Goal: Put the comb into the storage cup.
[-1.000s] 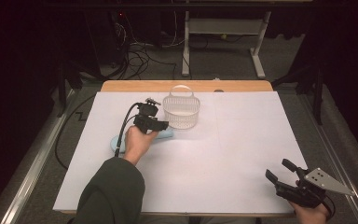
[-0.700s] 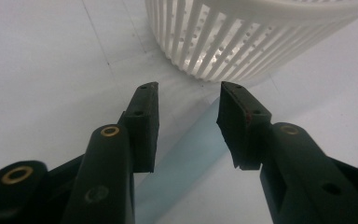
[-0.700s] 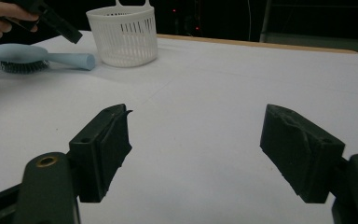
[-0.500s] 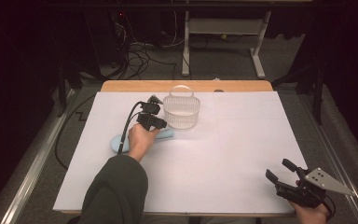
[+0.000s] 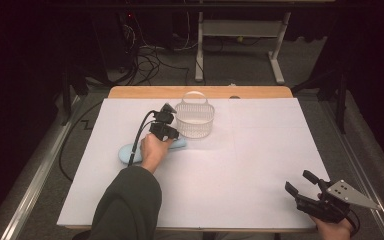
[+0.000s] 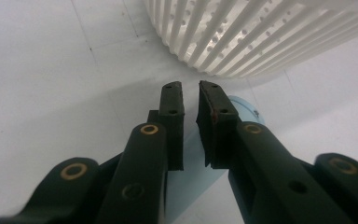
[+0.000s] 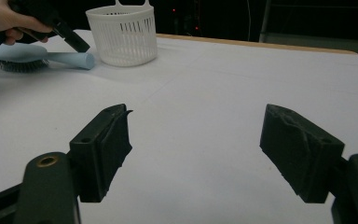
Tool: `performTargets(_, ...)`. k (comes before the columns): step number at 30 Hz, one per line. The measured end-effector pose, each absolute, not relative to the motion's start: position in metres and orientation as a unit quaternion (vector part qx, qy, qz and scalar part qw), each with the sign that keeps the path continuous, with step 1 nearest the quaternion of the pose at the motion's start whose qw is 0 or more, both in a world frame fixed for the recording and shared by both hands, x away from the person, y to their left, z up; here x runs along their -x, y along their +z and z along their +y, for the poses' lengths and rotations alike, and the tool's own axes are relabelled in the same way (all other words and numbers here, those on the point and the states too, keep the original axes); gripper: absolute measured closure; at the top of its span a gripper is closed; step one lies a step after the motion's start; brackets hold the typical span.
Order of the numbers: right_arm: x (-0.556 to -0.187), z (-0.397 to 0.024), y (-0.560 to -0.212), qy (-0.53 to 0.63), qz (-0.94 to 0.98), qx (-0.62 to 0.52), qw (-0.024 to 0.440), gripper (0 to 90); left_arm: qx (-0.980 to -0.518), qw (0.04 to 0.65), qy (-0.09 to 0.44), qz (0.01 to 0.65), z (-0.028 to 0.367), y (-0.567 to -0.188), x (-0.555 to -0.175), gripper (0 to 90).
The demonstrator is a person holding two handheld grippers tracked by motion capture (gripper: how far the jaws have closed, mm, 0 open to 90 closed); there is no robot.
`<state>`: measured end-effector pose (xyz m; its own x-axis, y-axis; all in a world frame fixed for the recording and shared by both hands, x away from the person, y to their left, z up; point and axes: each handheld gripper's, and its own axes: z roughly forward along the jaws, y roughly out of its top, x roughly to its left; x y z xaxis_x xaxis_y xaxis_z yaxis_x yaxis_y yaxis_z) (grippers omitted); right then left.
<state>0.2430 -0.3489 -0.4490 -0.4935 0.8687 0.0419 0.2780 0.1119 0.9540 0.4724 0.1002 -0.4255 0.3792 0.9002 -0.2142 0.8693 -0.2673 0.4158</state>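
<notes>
Presently: pale-blue plastic hairbrush [image 5: 130,151], bristles down on the white-papered desk [image 5: 240,165] just beside the white slotted plastic basket [image 5: 194,119]; light, rigid, probably slippery; left tool [image 6: 190,100] just closing over its handle, contact unclear; right tool [image 7: 193,154] open, empty.
</notes>
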Motion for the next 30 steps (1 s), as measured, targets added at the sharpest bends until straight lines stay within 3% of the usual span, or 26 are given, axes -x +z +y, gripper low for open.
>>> performTargets(8, -0.243, -0.348, -0.449, 0.517, 0.692, -0.414, 0.286, 24.6, -0.801, 0.234, 0.025, 0.55, 0.099, -0.427, -0.471, 86.5)
performTargets(30, -0.243, -0.348, -0.45, 0.515, 0.695, -0.413, 0.285, 24.7, -0.818, 0.235, -0.004, 0.525, 0.093, -0.434, -0.457, 88.0)
